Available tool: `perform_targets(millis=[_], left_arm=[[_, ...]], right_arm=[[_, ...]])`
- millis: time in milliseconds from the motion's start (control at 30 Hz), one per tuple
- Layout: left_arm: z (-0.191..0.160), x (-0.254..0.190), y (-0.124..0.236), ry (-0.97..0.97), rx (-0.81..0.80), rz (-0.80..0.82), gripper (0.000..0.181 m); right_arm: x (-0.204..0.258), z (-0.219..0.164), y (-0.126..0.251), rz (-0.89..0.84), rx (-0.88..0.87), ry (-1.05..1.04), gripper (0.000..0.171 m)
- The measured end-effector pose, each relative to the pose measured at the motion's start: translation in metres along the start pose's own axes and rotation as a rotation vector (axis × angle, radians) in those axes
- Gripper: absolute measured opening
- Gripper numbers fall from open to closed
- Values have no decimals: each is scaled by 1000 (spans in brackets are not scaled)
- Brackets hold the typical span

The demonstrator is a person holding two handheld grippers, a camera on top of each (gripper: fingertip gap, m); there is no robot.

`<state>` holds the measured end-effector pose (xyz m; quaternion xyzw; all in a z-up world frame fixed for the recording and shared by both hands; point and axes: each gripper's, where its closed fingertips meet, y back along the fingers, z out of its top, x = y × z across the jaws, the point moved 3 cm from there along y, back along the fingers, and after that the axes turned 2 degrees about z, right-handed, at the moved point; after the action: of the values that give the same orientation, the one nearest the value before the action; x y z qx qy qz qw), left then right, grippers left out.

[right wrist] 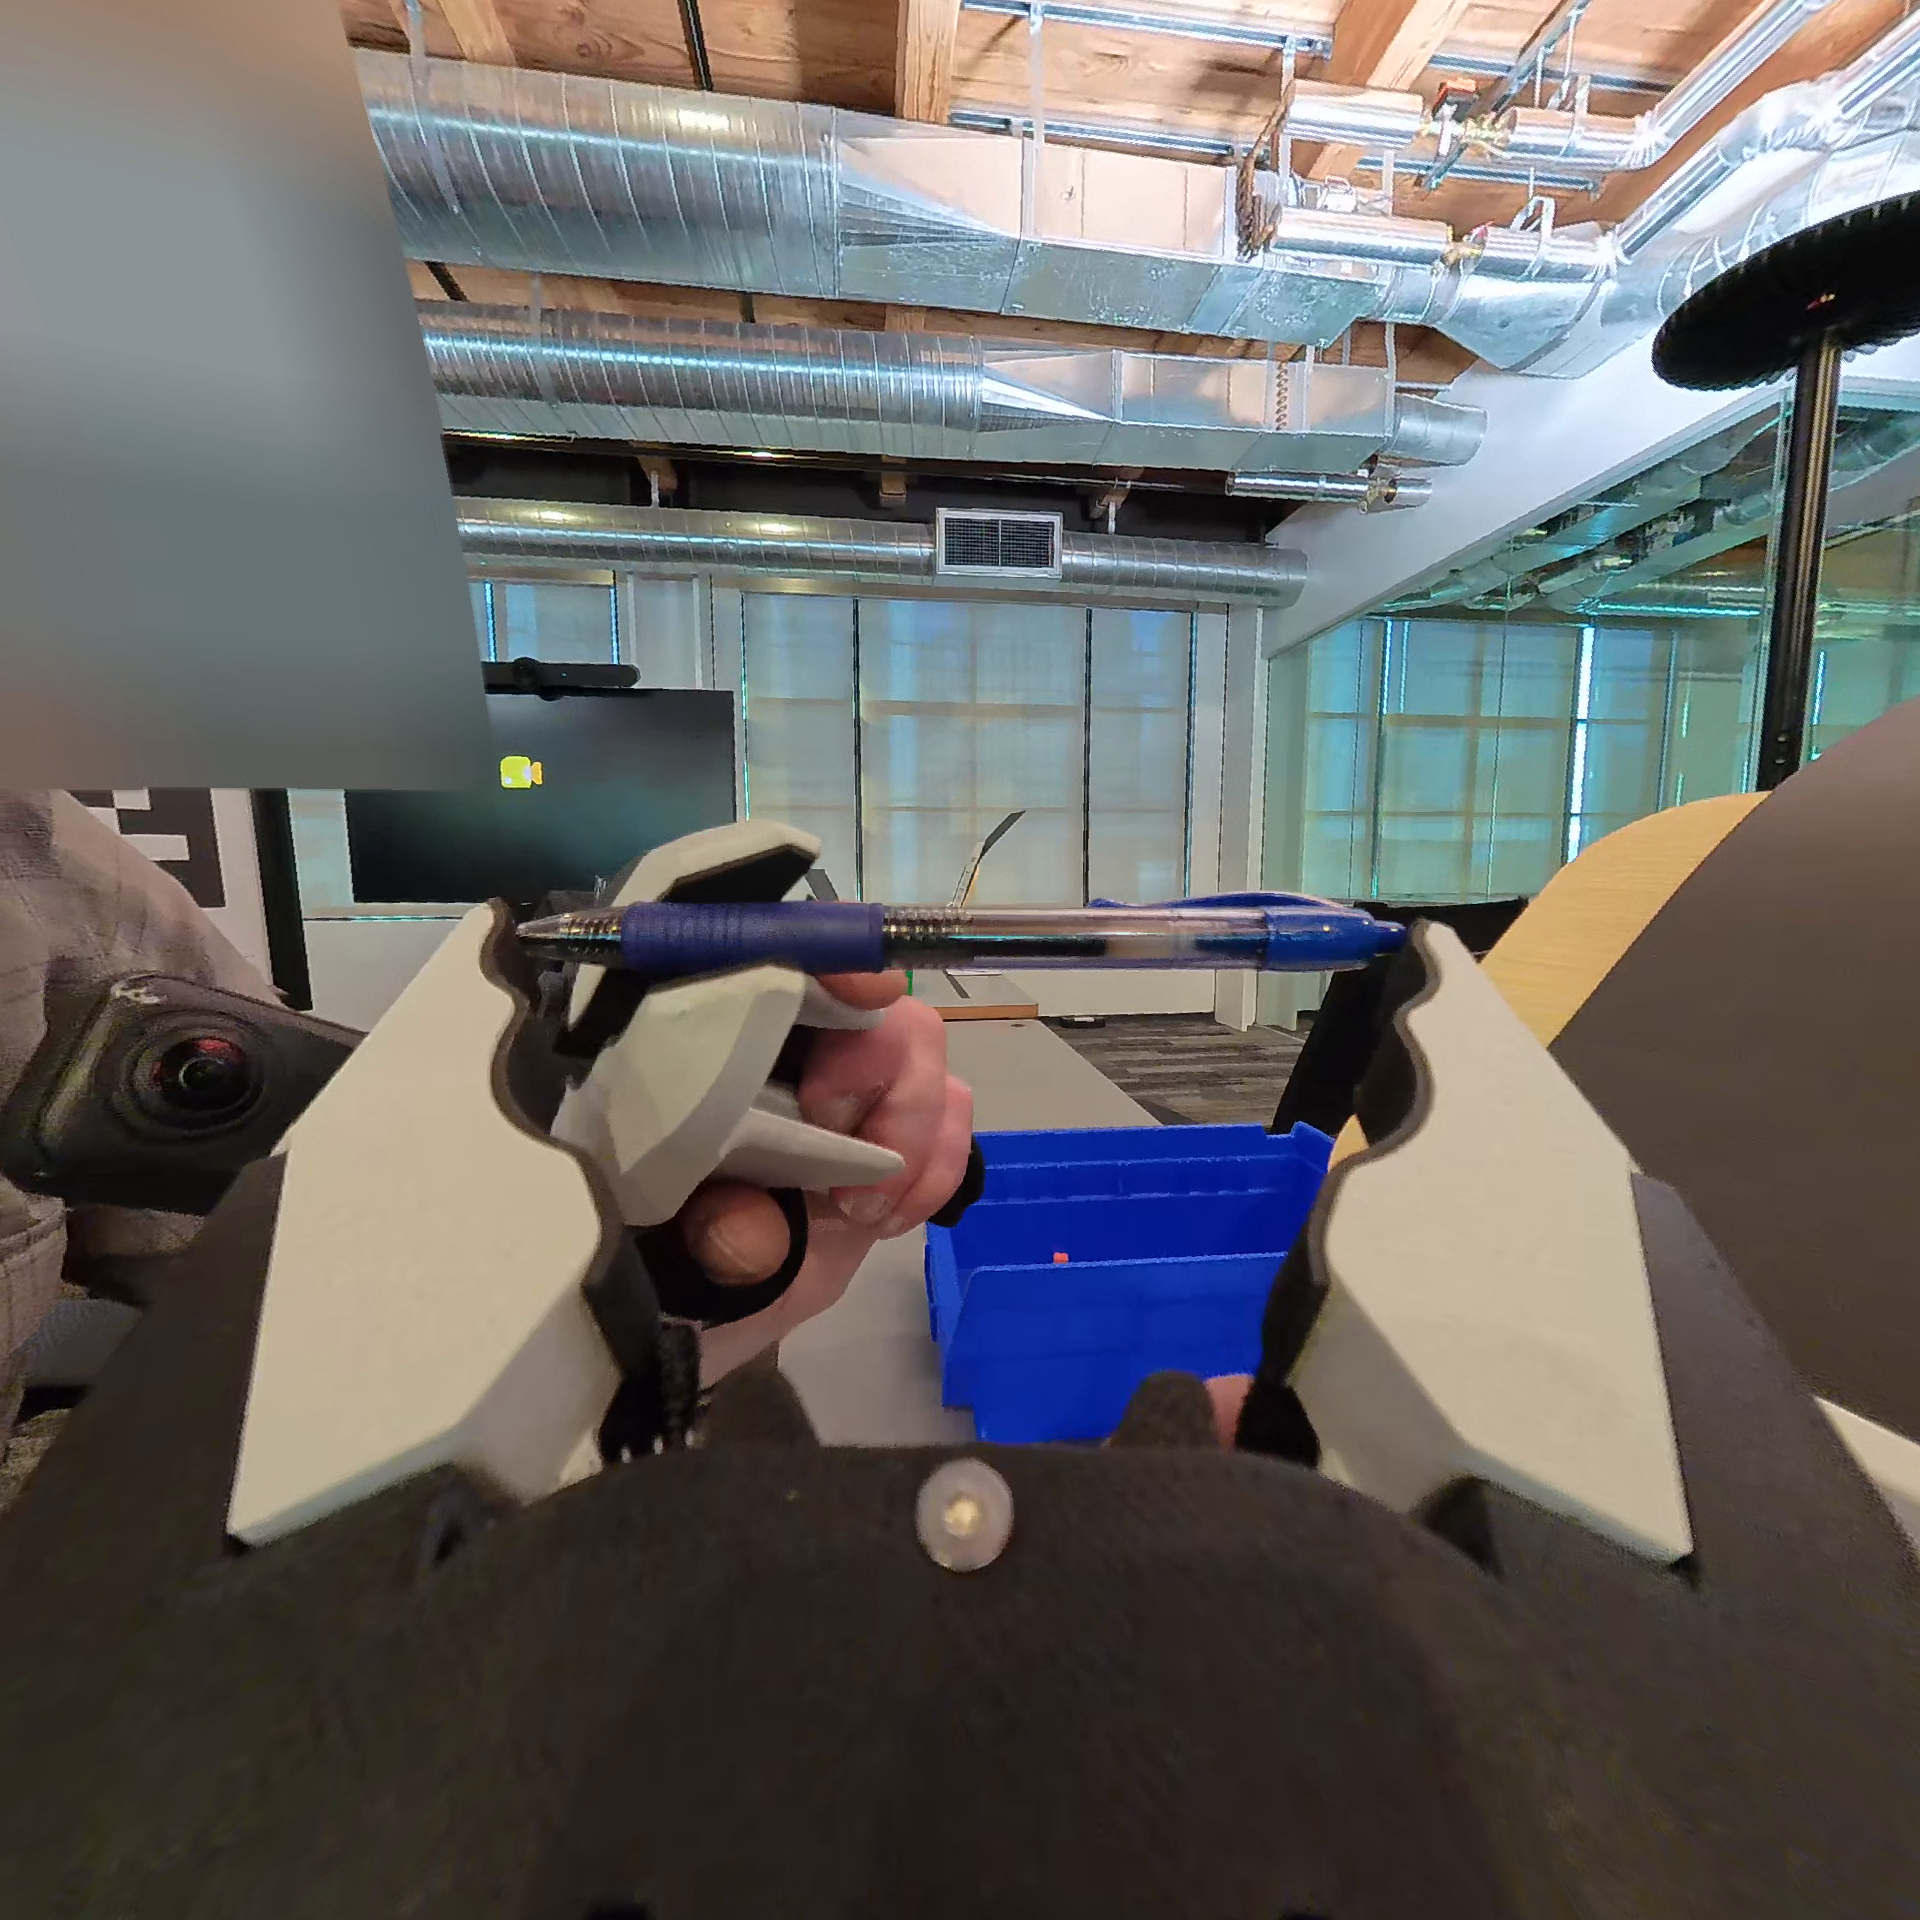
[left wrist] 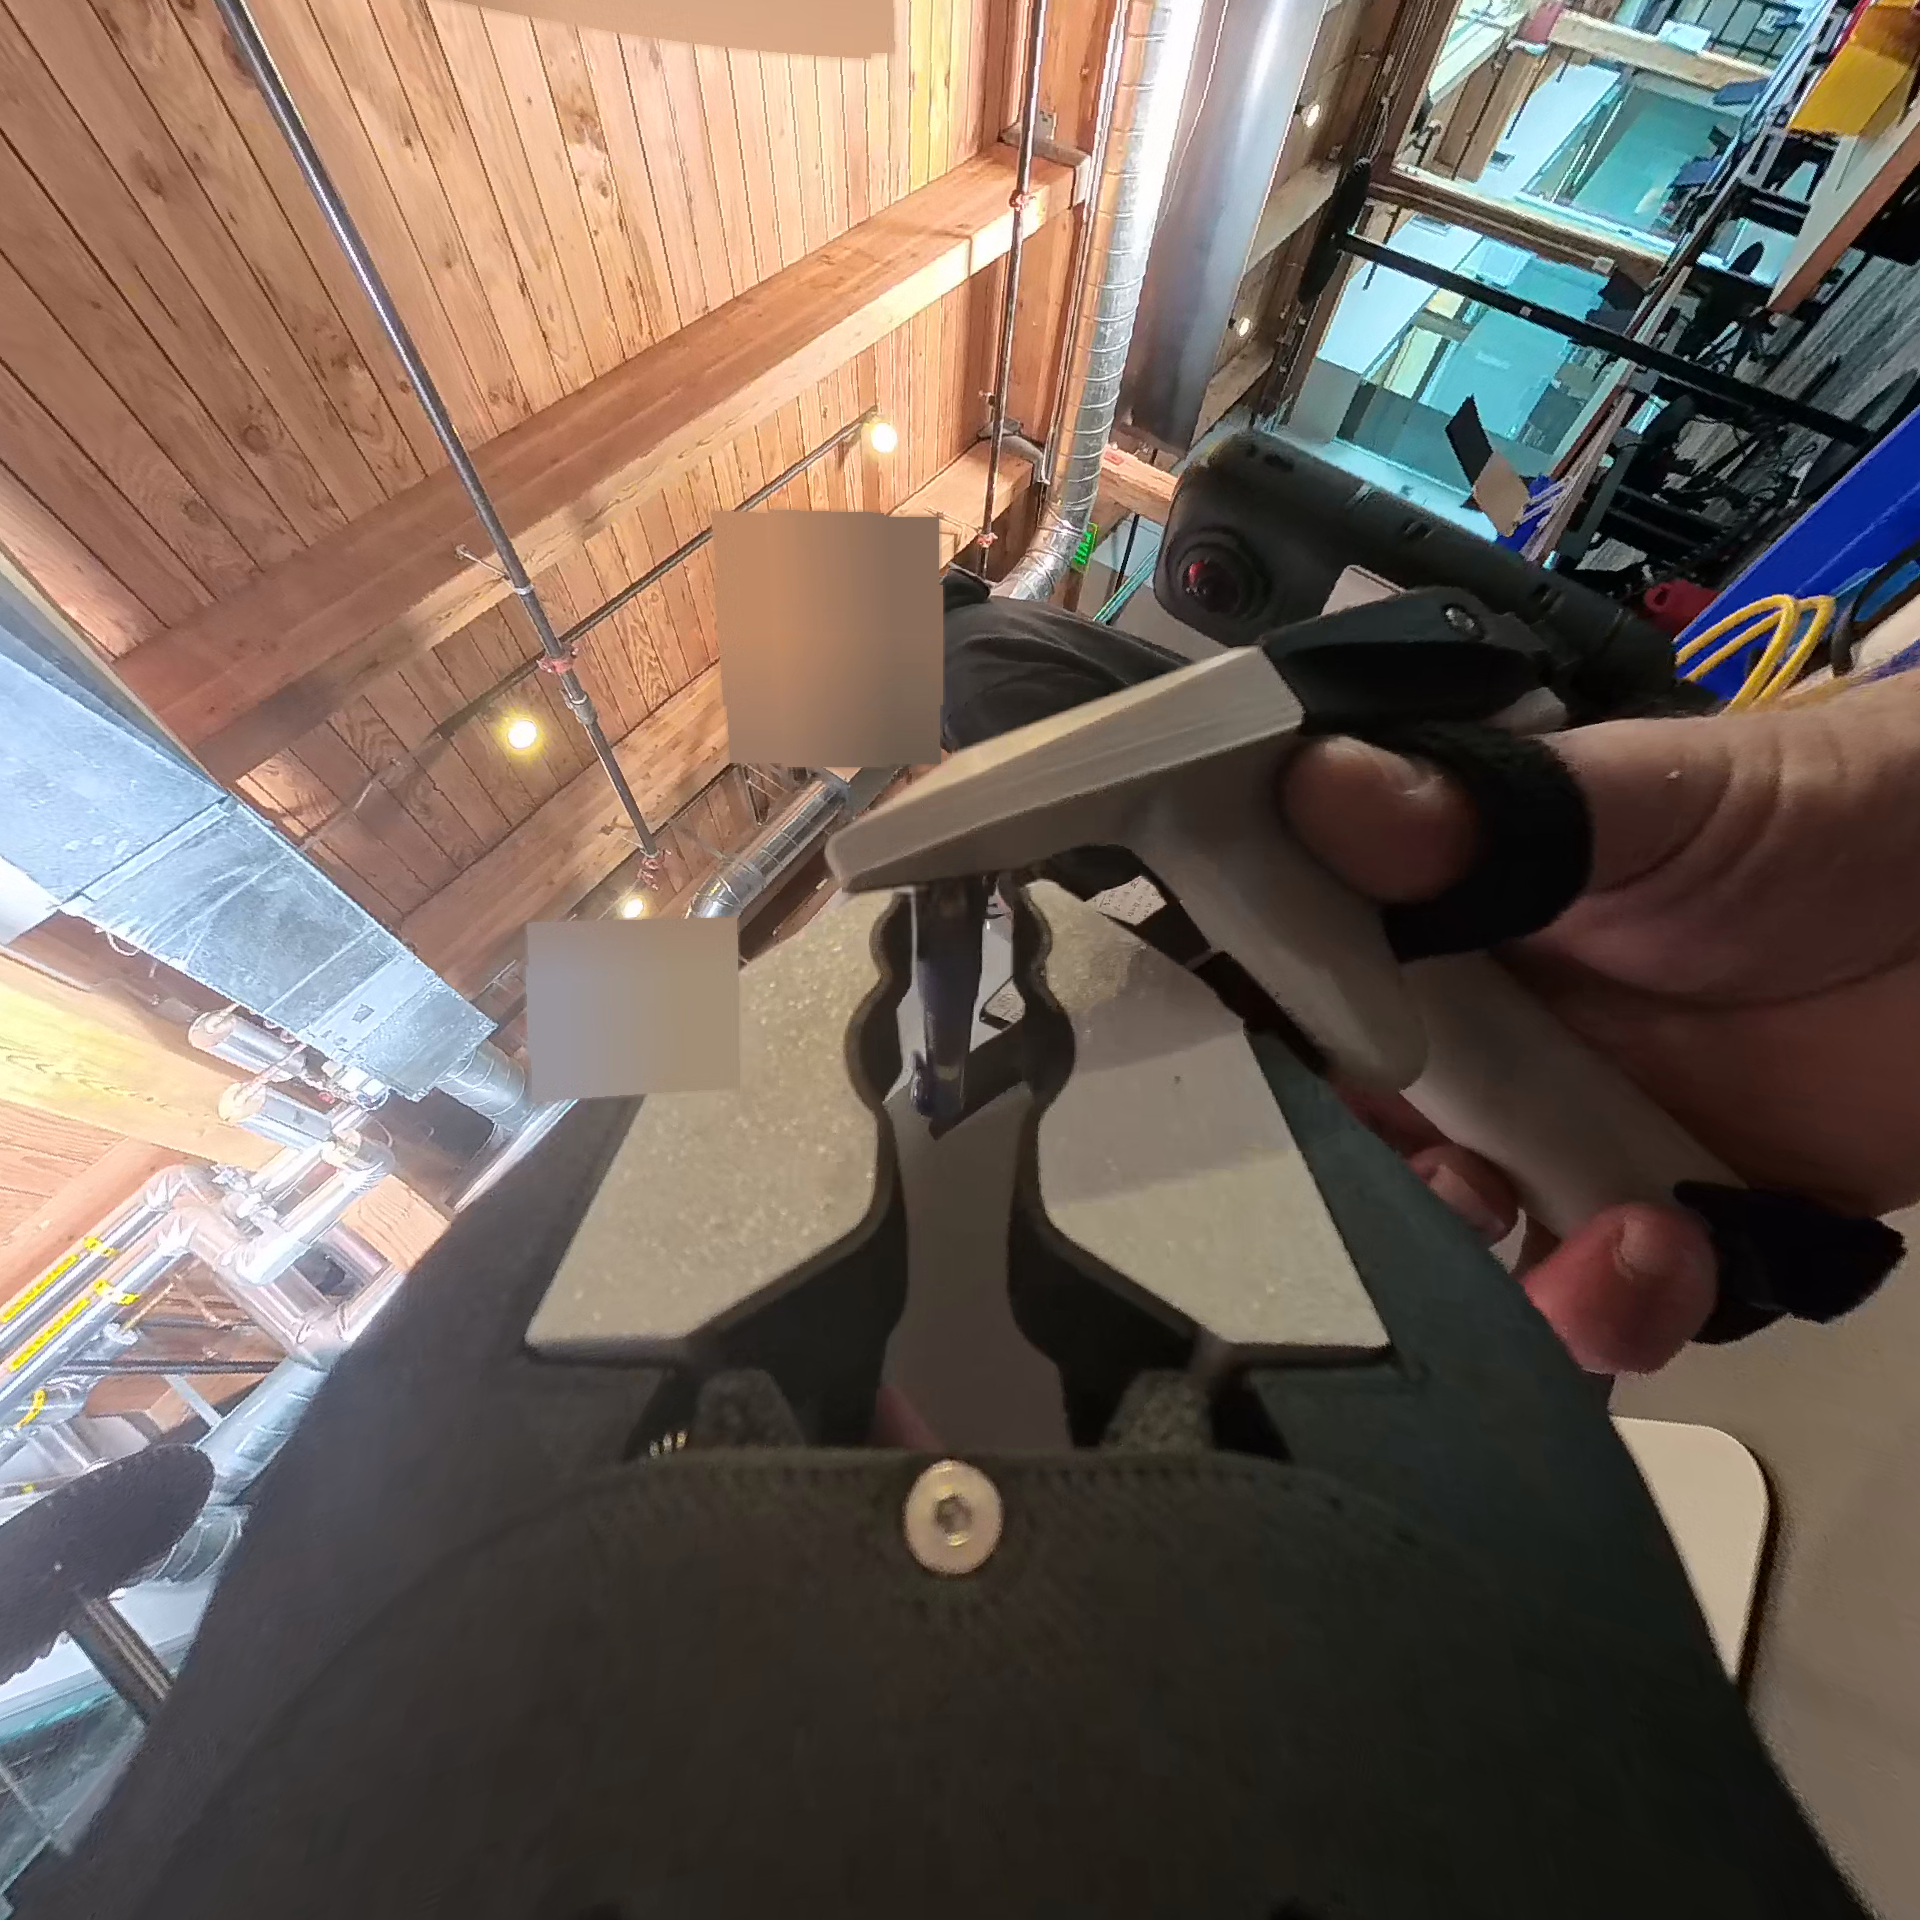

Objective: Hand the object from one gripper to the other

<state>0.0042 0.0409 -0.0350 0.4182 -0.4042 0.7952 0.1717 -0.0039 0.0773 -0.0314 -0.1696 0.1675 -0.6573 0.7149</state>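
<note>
Pen (right wrist: pixel 1039 940), blue with a clear barrel, is hanging level in the air above the bench (right wrist: pixel 862 1351), well clear of the blue bin (right wrist: pixel 1122 1309) standing on it. The left gripper (left wrist: pixel 956 935) is clamping the pen: in its own view the fingers are sitting nearly together with the barrel running end-on in the narrow gap between them. From the right wrist view, that grip is falling on the blue rubber section near the writing tip, with the person's left hand (right wrist: pixel 883 1101) wrapping the handle below. The right gripper (right wrist: pixel 956 935) is spreading its fingers wide. The pen is lying across the gap, its tip reaching one fingertip and its clicker end the other; whether either end is touching cannot be told.
</note>
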Motion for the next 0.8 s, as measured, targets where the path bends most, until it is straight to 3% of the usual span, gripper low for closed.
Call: perform_targets(millis=[433,700,800], left_arm=[[-17,17,0,191,15,-55,31],[-48,30,-7,813,122,-263,40],[-53,34,-7,959,121,-311,44]], right_arm=[[-6,17,10,-28,-12,58,154],[-8,20,15,-41,48,156,154],[-7,16,14,-39,70,175,154]])
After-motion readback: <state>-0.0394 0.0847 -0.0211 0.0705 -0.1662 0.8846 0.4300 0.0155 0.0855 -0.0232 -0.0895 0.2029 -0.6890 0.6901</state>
